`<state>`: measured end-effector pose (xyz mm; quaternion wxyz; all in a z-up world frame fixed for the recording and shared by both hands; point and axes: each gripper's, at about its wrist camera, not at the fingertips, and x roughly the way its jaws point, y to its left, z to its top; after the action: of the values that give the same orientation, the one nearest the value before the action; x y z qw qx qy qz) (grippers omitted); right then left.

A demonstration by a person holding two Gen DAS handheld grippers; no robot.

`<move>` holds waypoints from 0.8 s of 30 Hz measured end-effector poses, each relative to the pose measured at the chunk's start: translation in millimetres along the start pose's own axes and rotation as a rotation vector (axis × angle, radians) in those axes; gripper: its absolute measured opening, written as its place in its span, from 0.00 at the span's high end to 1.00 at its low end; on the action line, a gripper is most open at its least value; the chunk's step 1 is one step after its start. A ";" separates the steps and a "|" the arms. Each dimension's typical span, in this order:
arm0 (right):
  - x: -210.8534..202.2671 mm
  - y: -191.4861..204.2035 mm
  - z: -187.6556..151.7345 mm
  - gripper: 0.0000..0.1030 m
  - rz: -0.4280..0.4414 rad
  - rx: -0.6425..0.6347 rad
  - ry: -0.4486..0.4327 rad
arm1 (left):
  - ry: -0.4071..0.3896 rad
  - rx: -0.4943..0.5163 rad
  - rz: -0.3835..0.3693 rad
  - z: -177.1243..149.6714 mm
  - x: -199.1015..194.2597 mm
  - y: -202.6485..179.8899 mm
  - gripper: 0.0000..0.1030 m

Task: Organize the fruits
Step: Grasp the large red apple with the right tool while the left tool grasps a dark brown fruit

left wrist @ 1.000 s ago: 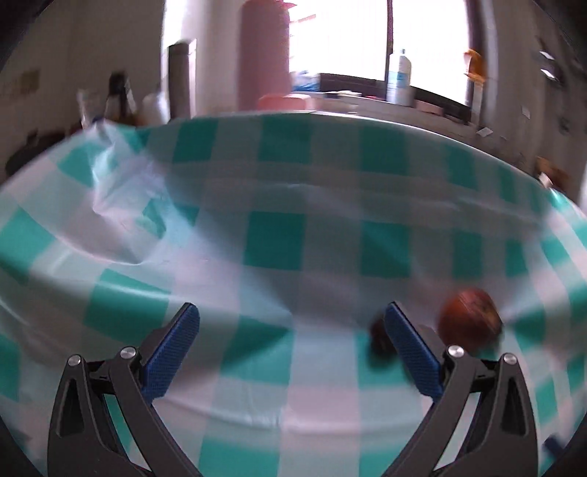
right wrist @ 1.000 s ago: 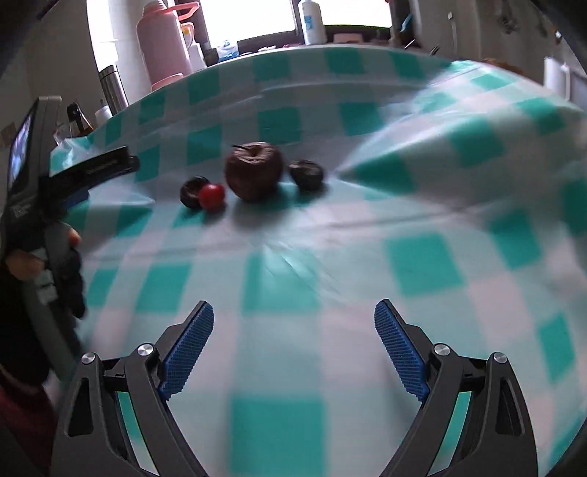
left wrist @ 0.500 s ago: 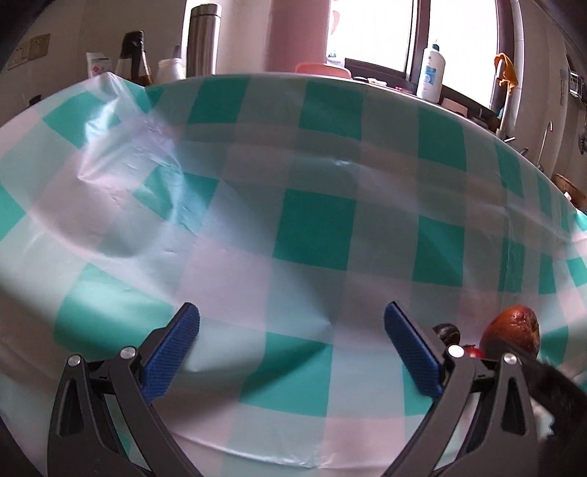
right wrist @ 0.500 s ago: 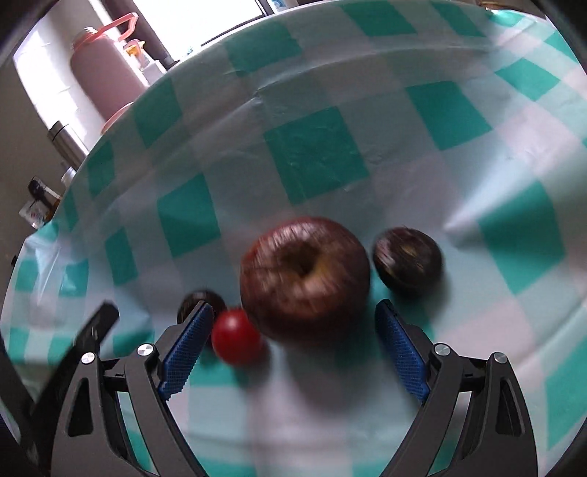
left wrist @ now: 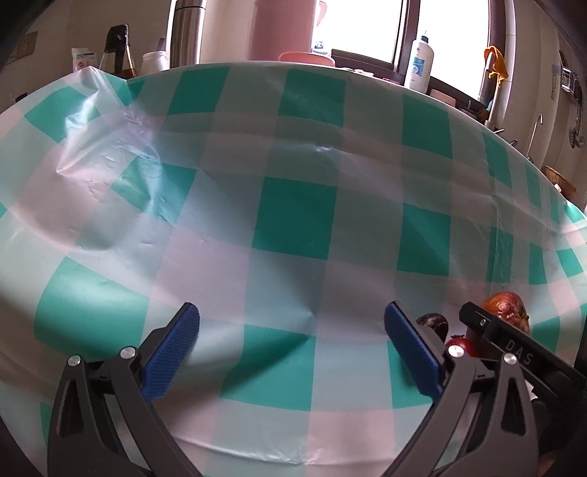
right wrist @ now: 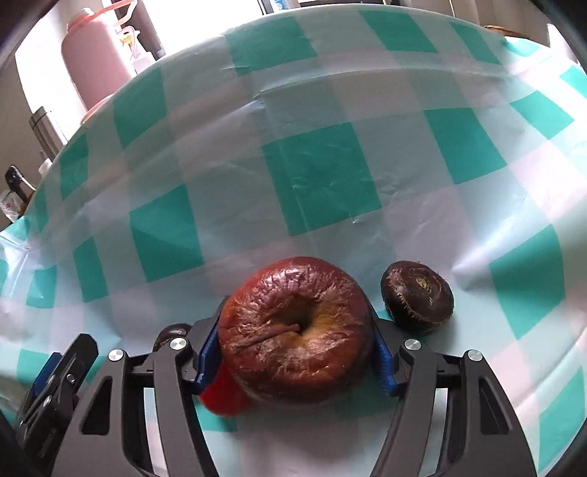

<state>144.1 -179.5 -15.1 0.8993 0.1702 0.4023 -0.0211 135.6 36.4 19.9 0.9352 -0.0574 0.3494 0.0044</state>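
A wrinkled dark red apple (right wrist: 295,330) sits on the checked tablecloth (right wrist: 323,183) between the blue pads of my right gripper (right wrist: 295,352), which is shut on it. A small red tomato (right wrist: 223,392) lies against its left side, partly hidden. A dark round fruit (right wrist: 416,297) lies just right of the apple, another dark fruit (right wrist: 172,332) at the left behind a finger. My left gripper (left wrist: 291,348) is open and empty over bare cloth; the apple (left wrist: 508,312), tomato (left wrist: 458,345) and a dark fruit (left wrist: 433,324) show at its right, beside the right gripper's body.
A pink flask (right wrist: 95,62), a steel bottle (left wrist: 183,33), a dark bottle (left wrist: 117,47) and a white lotion bottle (left wrist: 418,62) stand beyond the table's far edge. The cloth (left wrist: 91,154) is rumpled at the left.
My right gripper has moved down onto the apple and closed its pads on it. The left gripper has stayed open and shifted slightly closer to the cloth.
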 end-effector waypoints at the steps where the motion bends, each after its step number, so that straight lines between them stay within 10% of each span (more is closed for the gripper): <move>1: -0.9 -0.5 -0.8 0.38 0.006 -0.001 0.000 | 0.001 0.001 0.000 -0.7 0.0 -0.5 0.02; 24: -75.9 -41.0 -58.8 0.38 0.140 0.067 -0.036 | 0.075 0.056 -0.095 -1.0 20.3 -42.1 0.11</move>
<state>43.5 -206.5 -7.9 0.8994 0.2276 0.3723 0.0252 152.3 -6.1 10.3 0.9219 -0.0479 0.3810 -0.0519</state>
